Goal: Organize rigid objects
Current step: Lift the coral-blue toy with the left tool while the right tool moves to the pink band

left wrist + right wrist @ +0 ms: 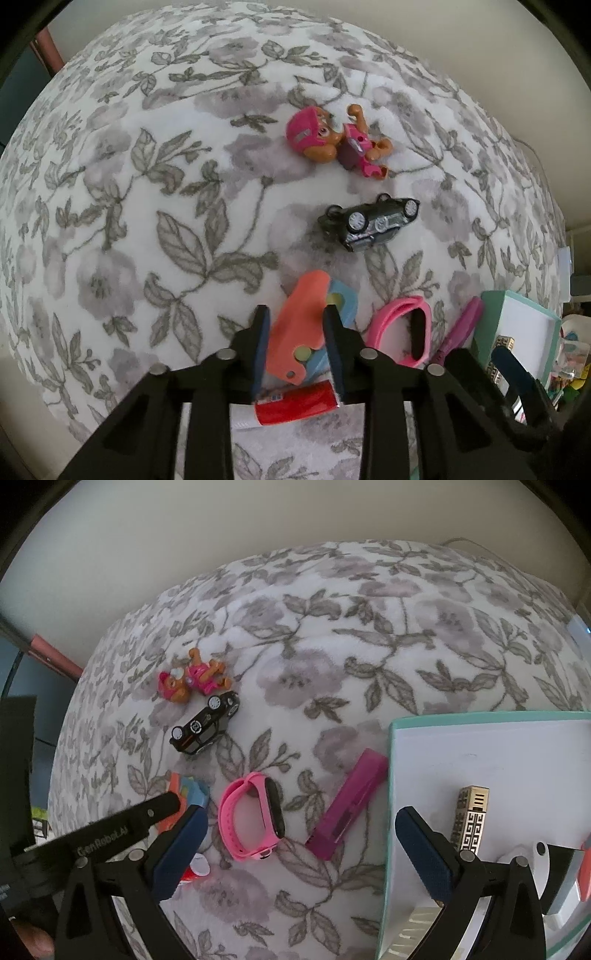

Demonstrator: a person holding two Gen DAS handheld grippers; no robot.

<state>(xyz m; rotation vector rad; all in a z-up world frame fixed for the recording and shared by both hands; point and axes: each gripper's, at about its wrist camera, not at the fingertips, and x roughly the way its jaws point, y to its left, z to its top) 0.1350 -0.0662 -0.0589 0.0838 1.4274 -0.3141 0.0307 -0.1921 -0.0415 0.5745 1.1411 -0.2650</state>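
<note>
My left gripper (pixel 296 326) points down onto the floral blanket and is shut on an orange and blue plastic toy (pixel 299 314), one pad against each side of it. From the right wrist view this toy (pixel 190 788) peeks out behind the left gripper's fingers (pixel 155 810). My right gripper (pixel 299 814) stands open above a pink wristwatch (pixel 251 816) and a purple bar-shaped piece (pixel 351 801), touching neither. A pink pup figure (pixel 332 138) and a black toy car (pixel 369 221) lie on their sides further off.
A teal box (pixel 480 716) with a white inside stands at the right and holds a gold patterned block (pixel 471 818). A red cylinder (pixel 295 406) lies under the left gripper. The floral blanket (pixel 147 184) stretches to the left, with a wall behind it.
</note>
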